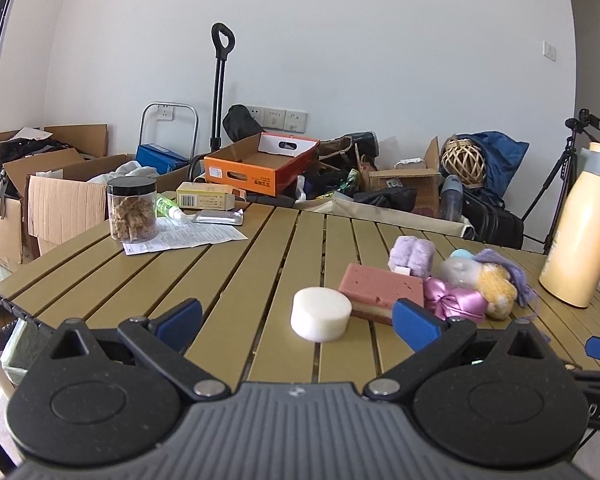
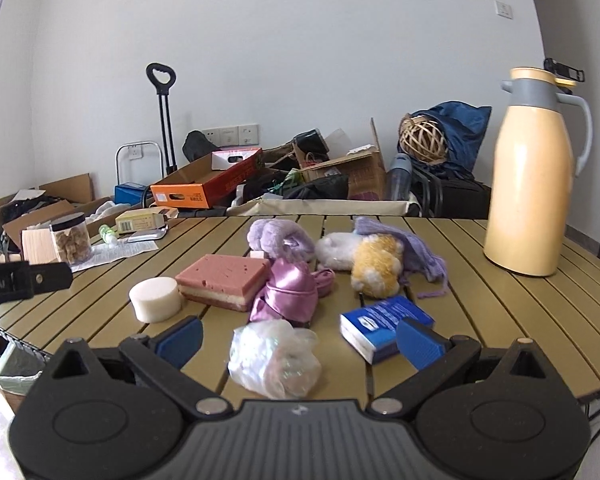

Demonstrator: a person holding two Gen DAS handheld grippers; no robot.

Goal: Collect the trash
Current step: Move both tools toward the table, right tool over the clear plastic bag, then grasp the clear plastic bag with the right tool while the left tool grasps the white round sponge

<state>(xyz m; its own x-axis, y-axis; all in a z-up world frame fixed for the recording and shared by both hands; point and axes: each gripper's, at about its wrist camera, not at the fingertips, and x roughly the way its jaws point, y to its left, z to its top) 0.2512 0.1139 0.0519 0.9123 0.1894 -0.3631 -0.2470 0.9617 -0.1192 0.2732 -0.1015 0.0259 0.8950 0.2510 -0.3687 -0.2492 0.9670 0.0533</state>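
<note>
A crumpled clear plastic bag (image 2: 274, 358) lies on the slatted table (image 2: 480, 300) between the blue fingers of my right gripper (image 2: 298, 340), which stands open around it without touching. A blue tissue pack (image 2: 382, 322) rests by the right finger. My left gripper (image 1: 298, 320) is open and empty, with a white foam disc (image 1: 321, 318) just ahead of it. Beside the disc sits a pink sponge block (image 1: 382, 292). A bin lined with a bag (image 2: 12, 368) stands below the table's left edge.
A pink satin pouch (image 2: 288, 296), purple fluffy items (image 2: 280, 238) and a yellow-white plush (image 2: 376, 264) crowd the table middle. A tall cream thermos (image 2: 532, 172) stands at right. A snack jar (image 1: 132, 210), a paper sheet (image 1: 188, 236) and small boxes (image 1: 206, 196) sit far left. Cardboard boxes fill the floor behind.
</note>
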